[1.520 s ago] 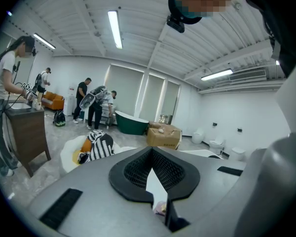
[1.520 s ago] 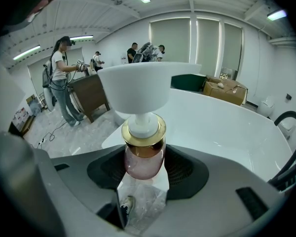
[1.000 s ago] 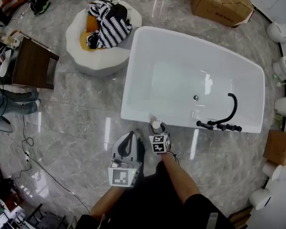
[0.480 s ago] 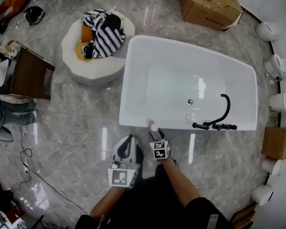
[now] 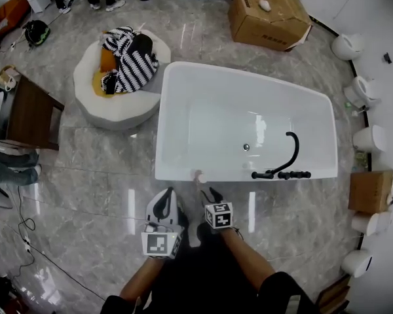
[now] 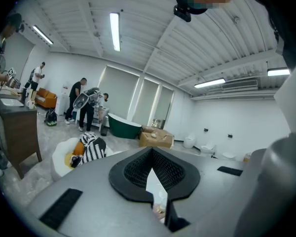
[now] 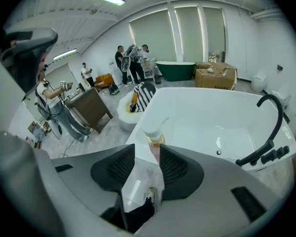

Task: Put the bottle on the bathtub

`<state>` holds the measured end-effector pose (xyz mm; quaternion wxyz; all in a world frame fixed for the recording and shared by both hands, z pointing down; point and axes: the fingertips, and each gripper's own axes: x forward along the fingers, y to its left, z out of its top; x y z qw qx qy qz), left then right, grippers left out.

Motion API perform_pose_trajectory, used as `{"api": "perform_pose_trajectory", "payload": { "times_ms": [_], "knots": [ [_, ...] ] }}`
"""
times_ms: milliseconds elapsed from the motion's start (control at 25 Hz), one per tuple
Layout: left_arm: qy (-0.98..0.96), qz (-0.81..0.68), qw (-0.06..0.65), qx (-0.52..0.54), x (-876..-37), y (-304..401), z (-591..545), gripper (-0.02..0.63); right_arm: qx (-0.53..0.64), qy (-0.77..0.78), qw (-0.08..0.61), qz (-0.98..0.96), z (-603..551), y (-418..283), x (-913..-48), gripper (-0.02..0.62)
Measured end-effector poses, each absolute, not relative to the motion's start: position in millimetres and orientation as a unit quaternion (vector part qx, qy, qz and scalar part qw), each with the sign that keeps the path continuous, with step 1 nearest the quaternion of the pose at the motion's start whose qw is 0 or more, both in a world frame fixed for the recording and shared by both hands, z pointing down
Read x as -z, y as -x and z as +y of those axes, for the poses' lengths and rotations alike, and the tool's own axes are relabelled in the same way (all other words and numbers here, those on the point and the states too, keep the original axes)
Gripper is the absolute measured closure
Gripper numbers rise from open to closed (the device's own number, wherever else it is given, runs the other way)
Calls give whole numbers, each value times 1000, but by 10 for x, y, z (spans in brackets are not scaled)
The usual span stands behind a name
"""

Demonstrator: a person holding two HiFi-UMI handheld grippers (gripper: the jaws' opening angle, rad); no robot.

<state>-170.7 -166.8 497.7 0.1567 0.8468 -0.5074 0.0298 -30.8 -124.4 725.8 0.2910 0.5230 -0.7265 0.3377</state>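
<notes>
Plainly, the right tongs [image 7: 148,158] stand spread, their ribbed pads apart, with the bottle [image 7: 153,128] showing in the gap just beyond their tips. Going by the head view, low and centre of the frame, I judge the pads are off it, though only just. The left tongs [image 6: 151,154] are pressed together on nothing. They are held beside the right ones over the grey floor [image 5: 105,175], lower centre-left of the head view.

The bottle stands upright on the near rim of the bathtub [image 5: 177,173], toward the rim's left end and well to the left of the black faucet [image 5: 281,174]. That rim is the surface carrying it. The bottle sits close to the outer edge, so the placing looks done, but not by a safe margin.

To finish well, draw the right tongs straight back along their own line with the pads wide, so neither clips the white pump top or the amber body. A sideways swing could tip a tall, narrow bottle onto the floor or into the tub. Keep the left tongs low and clear.
</notes>
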Motion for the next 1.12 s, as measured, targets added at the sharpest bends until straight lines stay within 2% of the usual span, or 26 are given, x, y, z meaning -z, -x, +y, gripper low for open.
{"api": "perform_pose_trajectory", "payload": {
  "times_ms": [120,280,1120],
  "knots": [
    [-846,-509,157,-28,-4918,1747,-1653,592,-325,-535,276,-729,-1260,327,-6983,476],
    [-844,-513,152,-24,-4835,1781,-1618,592,-299,-557,253,-732,-1313,312,-6632,567],
    [-827,-552,109,-3,-4152,1286,-1305,592,-174,-553,94,-809,-1416,-85,-4678,584]
  ]
}}
